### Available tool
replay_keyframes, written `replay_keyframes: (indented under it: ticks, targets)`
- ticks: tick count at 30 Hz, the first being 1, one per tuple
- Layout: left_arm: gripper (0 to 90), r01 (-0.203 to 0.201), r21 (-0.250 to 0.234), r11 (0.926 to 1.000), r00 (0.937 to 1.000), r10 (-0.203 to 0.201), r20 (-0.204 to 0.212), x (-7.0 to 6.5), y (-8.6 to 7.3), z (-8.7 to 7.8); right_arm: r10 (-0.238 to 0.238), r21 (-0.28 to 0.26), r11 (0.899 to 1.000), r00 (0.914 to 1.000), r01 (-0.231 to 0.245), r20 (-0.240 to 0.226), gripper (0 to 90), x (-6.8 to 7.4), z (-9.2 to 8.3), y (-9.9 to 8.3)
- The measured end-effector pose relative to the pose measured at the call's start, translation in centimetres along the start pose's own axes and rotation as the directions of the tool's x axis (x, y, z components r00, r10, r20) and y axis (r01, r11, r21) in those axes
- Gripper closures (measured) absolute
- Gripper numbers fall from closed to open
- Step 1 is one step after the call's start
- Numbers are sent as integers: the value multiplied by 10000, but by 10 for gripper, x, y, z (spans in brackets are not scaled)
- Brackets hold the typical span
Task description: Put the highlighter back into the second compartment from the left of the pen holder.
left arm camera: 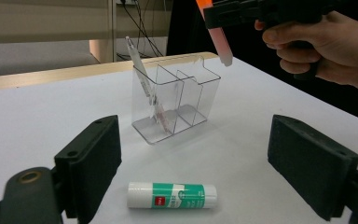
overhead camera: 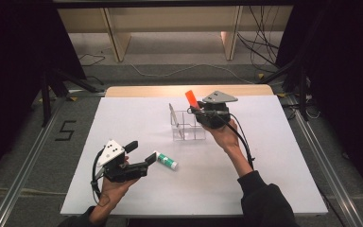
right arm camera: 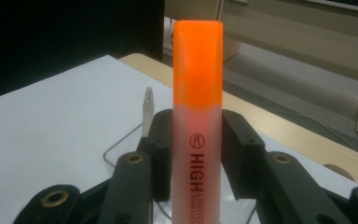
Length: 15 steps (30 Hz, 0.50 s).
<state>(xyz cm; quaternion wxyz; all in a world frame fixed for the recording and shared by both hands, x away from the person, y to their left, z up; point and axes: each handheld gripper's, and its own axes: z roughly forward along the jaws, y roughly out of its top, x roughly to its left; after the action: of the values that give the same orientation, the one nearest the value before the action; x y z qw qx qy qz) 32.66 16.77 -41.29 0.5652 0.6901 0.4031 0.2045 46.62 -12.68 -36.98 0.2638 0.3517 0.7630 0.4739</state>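
Note:
My right gripper (overhead camera: 199,111) is shut on an orange highlighter (overhead camera: 191,99) with a frosted body, held upright above the clear three-part organiser (overhead camera: 189,126) at the table's middle. In the right gripper view the highlighter (right arm camera: 197,116) stands between the two black pads. A pen (left arm camera: 142,84) leans in the organiser's (left arm camera: 175,105) left compartment. My left gripper (overhead camera: 141,152) stands open near the front left. A green-and-white glue stick (overhead camera: 166,161) lies on the table just past its fingertips; in the left gripper view the glue stick (left arm camera: 172,195) lies between the spread jaws, untouched.
The white table top (overhead camera: 123,123) has a wooden strip along its far edge. Wooden shelving (overhead camera: 170,23) and loose cables lie on the floor beyond. Metal rails run along both sides of the table.

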Motion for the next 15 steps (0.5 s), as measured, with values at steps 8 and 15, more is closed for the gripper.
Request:
replay_keyframes:
  ticks: [8, 15]
  targets:
    - [167, -5, -5, 10000, 10000, 5, 2, 0, 0, 0, 165, -276, 9995, 9997, -160, 157, 669, 5, 14, 4]
    - [168, 13, -2, 10000, 10000, -13, 16, 0, 0, 0, 414, -304, 9987, 9987, -406, 287, 669, 6, 24, 5]
